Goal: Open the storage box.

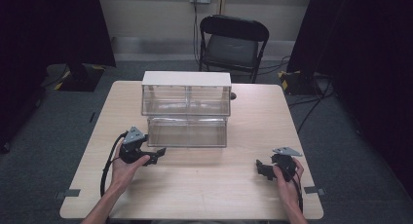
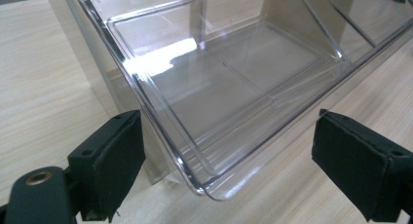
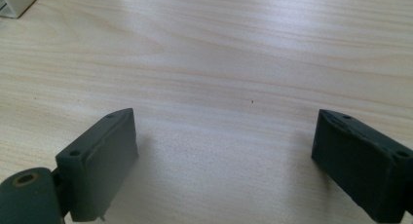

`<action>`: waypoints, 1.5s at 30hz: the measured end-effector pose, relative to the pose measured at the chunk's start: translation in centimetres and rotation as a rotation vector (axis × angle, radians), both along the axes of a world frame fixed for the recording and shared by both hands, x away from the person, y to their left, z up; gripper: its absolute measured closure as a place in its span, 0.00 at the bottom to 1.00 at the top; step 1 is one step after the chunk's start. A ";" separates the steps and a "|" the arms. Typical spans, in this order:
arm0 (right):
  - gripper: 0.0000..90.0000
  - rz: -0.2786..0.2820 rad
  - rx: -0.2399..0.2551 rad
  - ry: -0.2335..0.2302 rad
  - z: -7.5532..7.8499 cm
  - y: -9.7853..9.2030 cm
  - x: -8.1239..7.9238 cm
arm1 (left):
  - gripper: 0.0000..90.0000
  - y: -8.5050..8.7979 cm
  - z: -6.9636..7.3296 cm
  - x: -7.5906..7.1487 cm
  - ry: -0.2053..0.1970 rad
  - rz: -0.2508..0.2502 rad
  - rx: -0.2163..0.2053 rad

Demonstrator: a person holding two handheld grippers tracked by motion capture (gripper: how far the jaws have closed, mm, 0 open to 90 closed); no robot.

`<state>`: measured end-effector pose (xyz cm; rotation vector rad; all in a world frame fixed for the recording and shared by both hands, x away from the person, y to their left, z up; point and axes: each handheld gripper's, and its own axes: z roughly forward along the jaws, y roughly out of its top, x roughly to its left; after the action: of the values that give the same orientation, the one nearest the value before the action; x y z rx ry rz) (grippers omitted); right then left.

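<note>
A clear plastic two-tier bin organiser (image 1: 187, 112) with a white top stands in the middle of the wooden table (image 1: 195, 180). Its lower bin (image 2: 229, 83) is empty and its front left corner lies between the jaws in the left gripper view. My left gripper (image 1: 157, 156) is open, held at the organiser's lower left corner without touching it. My right gripper (image 1: 260, 166) is open near the table's front right, jaws spread over bare wood (image 3: 224, 87) with nothing between them.
A black folding chair (image 1: 231, 44) stands behind the table. Cables (image 1: 311, 97) run over the grey floor at the right. Dark curtains hang at both sides. A white corner of the organiser (image 3: 14, 2) shows in the right gripper view.
</note>
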<state>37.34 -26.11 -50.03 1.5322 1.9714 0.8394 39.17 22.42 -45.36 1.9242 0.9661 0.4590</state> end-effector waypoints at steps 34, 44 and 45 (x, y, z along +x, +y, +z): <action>0.10 0.000 0.000 0.000 0.0 0.0 0.0 | 0.07 -0.4 1.2 0.0 -0.013 0.025 -0.024; 0.10 0.002 0.000 0.000 0.0 0.0 0.0 | 0.07 -0.5 1.3 0.1 -0.006 0.022 -0.025; 0.10 0.002 0.000 0.000 0.0 0.0 0.0 | 0.07 -0.5 1.3 0.0 -0.005 0.023 -0.022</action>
<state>37.34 -26.12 -50.03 1.5310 1.9732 0.8403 39.22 21.95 -44.08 1.8931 0.9869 0.4637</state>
